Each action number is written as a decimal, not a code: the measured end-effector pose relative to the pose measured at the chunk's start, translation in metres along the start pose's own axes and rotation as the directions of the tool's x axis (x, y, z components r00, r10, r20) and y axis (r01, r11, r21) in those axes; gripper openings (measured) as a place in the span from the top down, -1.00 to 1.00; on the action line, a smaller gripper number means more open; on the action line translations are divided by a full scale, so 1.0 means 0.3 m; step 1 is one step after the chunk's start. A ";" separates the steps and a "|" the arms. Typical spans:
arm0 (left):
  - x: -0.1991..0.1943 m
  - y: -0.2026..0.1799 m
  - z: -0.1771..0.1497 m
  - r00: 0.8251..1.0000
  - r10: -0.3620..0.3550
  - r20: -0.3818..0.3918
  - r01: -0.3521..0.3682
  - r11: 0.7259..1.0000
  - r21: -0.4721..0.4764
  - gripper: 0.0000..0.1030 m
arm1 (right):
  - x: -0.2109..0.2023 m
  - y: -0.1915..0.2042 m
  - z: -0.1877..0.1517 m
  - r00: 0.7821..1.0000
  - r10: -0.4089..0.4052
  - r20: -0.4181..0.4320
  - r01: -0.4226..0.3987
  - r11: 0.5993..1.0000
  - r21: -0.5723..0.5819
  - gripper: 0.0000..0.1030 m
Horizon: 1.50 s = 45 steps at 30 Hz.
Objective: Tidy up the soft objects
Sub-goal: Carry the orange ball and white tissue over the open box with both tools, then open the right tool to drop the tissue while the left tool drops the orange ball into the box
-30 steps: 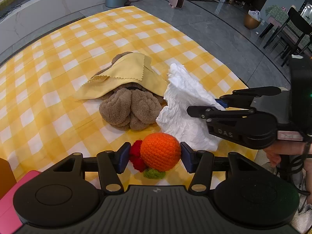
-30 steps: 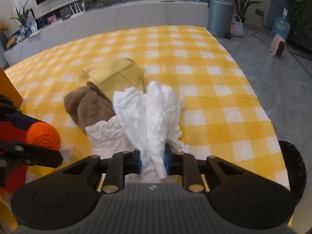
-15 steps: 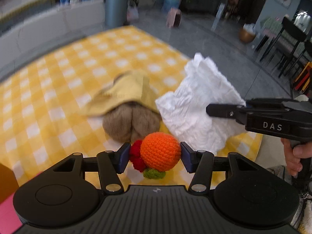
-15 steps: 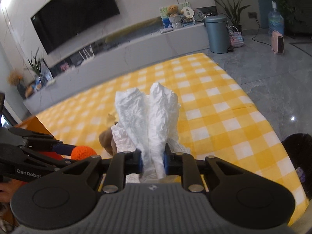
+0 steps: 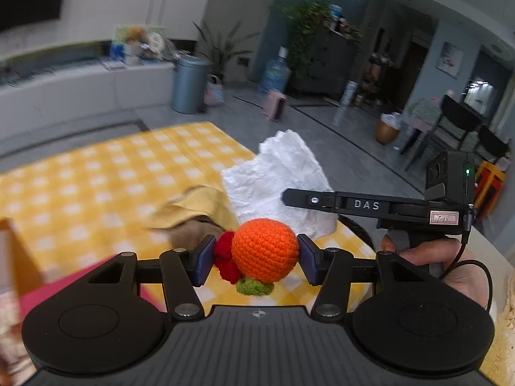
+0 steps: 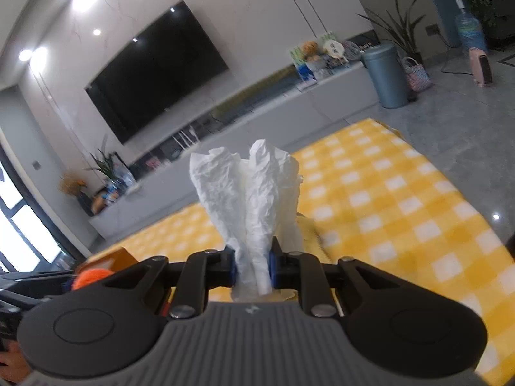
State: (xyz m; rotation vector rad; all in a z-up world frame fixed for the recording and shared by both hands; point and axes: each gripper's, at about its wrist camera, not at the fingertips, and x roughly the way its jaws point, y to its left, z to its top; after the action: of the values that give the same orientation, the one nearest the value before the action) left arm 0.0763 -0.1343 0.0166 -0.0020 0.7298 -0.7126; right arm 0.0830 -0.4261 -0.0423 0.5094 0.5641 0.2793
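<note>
Tissue (image 6: 251, 199), white and crumpled, stands nearly upright in the middle of the right wrist view, its long axis running from the right gripper (image 6: 252, 268) up to two peaks, pinched at its lower end between the blue pads. Lower centre of the left wrist view, the left gripper (image 5: 256, 260) clamps a crocheted orange ball (image 5: 265, 251) with red and green bits; it is round, with no clear long axis. A second ago both hung low over the yellow checked cloth (image 5: 96, 186); both views have since tilted up toward the room, and the yellow rag (image 5: 193, 206) and brown plush beneath it sit lower and blurred.
</note>
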 end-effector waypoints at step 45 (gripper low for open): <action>-0.603 0.688 -0.401 0.907 0.394 0.149 -0.231 0.761 -0.606 -0.20 | 0.468 1.094 -0.551 0.933 -0.301 -0.199 0.105 0.755 -0.648 0.58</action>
State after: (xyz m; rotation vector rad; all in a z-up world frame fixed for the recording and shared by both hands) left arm 0.0309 0.1603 -0.0137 -0.5184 0.6375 -0.1324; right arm 0.0653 -0.0332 -0.0497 -0.2614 0.7661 0.3150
